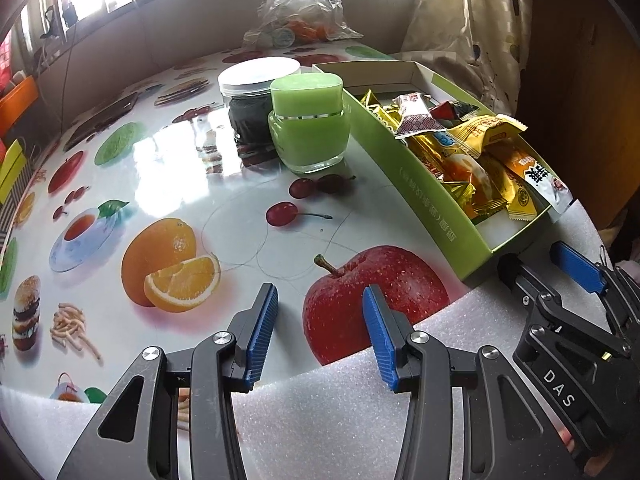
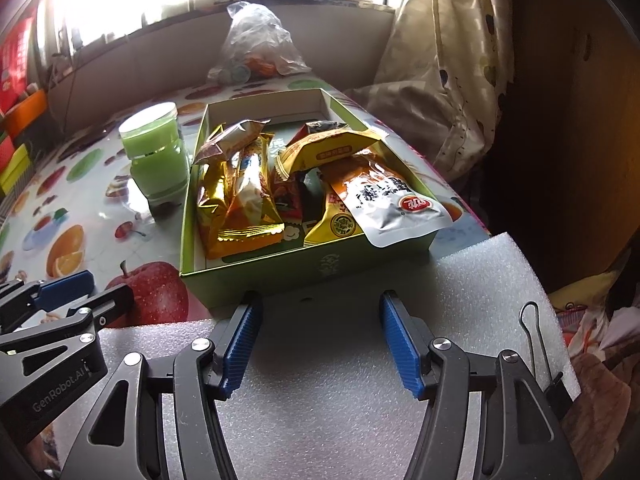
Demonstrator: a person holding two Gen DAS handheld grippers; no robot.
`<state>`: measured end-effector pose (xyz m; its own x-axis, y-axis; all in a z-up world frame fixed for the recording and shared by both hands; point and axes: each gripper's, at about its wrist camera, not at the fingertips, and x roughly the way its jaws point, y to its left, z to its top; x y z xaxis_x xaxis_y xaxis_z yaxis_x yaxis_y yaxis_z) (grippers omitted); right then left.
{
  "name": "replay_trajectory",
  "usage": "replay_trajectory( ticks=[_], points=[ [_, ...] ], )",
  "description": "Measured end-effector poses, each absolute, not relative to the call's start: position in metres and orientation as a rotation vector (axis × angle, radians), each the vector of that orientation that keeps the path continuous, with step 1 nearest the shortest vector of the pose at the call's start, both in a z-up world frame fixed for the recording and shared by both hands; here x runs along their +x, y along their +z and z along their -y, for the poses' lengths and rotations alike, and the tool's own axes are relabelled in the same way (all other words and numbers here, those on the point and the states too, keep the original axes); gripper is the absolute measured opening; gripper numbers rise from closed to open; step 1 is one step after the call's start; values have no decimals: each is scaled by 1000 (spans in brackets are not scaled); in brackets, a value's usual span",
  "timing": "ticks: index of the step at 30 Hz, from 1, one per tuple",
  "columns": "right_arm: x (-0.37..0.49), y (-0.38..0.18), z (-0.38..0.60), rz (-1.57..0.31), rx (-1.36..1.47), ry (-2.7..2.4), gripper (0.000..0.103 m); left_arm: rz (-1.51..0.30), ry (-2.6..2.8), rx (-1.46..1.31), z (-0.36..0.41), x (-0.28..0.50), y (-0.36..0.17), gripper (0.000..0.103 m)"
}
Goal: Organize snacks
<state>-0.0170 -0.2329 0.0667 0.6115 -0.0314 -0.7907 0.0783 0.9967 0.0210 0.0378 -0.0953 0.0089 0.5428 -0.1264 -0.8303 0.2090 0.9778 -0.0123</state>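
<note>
I hold both grippers, left [image 1: 320, 330] and right [image 2: 320, 342], spread apart and empty, snacks [image 2: 244, 196] boxed [image 2: 256, 280] just ahead of the right.

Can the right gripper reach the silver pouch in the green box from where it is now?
Probably yes. The right gripper is open and faces the green box over bare foam. The silver pouch lies on top, overhanging the near wall, with nothing covering it. The gripper must only rise above that wall.
</note>
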Motion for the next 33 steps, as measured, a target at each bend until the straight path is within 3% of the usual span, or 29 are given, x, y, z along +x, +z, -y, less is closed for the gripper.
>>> replay_trajectory(
  ticks=[33],
  points=[
    [-19, 67, 235, -904, 56, -68, 61, -975, -202, 83, 92, 38, 9, 46]
  ],
)
